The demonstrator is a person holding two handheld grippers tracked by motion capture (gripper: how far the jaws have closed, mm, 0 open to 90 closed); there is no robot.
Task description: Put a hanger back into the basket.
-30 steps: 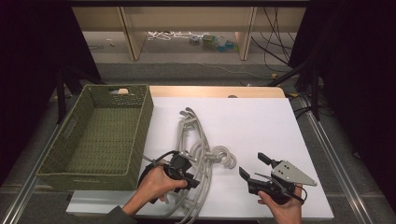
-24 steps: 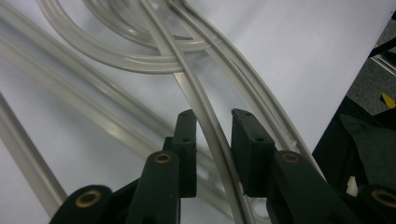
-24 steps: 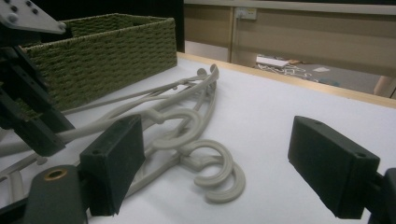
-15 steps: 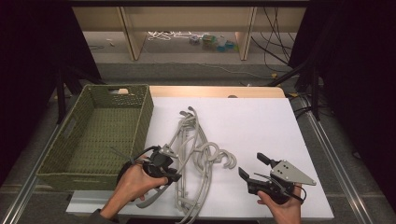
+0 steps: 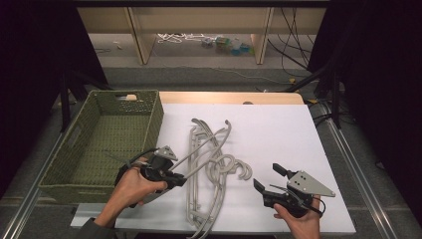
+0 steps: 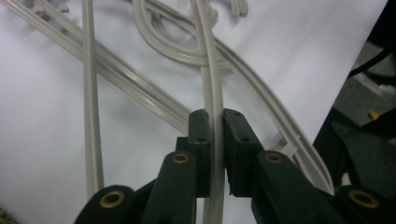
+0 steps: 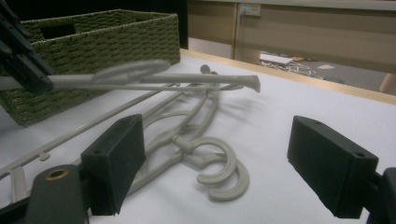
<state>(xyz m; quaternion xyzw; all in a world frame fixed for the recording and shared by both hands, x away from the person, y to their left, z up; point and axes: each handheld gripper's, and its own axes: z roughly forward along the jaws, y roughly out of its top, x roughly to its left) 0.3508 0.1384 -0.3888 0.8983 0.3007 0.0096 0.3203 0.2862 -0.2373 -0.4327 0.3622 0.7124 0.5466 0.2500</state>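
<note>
Left tongs (image 6: 214,154) clench one grey hanger (image 5: 206,149), lifting it off the hanger pile (image 5: 214,184) near the basket (image 5: 107,144); my right tongs (image 7: 233,163) rest released on the white table (image 5: 278,134)

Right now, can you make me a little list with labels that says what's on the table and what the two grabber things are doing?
table: white table top
basket: green woven basket, at the left of the table, nothing visible inside
hangers: pile of grey plastic hangers in the middle, hooks tangled together
lifted hanger: grey hanger raised off the pile, pointing away from the basket
left gripper: left gripper shut on the lifted hanger's thin bar, close to the basket
right gripper: right gripper open, holding nothing, to the right of the pile
</note>
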